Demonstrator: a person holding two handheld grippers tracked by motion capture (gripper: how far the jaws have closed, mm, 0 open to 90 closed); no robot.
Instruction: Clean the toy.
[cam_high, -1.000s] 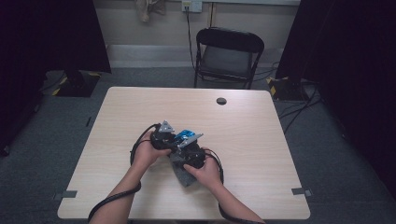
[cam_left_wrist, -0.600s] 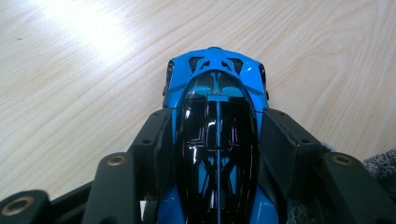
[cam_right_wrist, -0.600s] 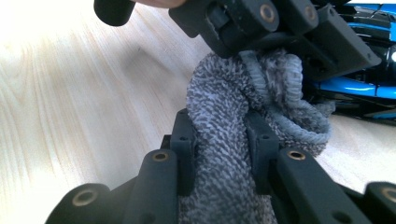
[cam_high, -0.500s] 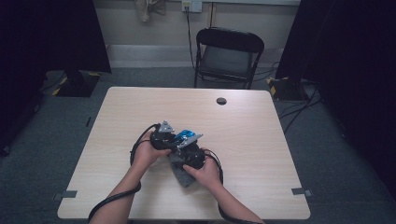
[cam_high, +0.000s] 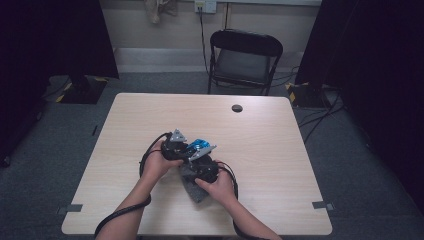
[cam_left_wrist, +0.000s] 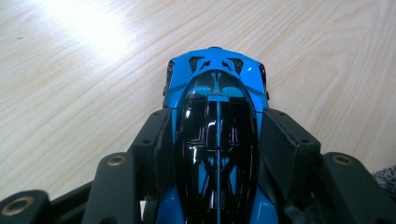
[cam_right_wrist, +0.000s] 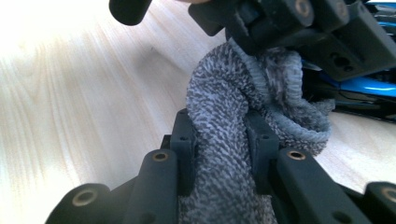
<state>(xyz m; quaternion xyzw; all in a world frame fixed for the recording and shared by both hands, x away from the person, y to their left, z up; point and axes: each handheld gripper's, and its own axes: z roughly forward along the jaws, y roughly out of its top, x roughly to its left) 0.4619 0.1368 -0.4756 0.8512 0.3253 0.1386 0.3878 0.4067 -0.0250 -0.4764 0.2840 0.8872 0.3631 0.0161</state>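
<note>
The left gripper (cam_left_wrist: 217, 154) clamps the blue toy car (cam_left_wrist: 215, 107) lengthwise, nose pointing away, while the right gripper (cam_right_wrist: 220, 140), just beside it, pinches a grey sock (cam_right_wrist: 224, 116).

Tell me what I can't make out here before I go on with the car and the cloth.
- Blue toy car: tail cut off by the bottom edge in the left gripper view; wheels hidden behind the left gripper.
- Grey cloth: far end hidden behind the left gripper in the right gripper view.
- Right gripper: jaws under the hands in the high view.
</note>
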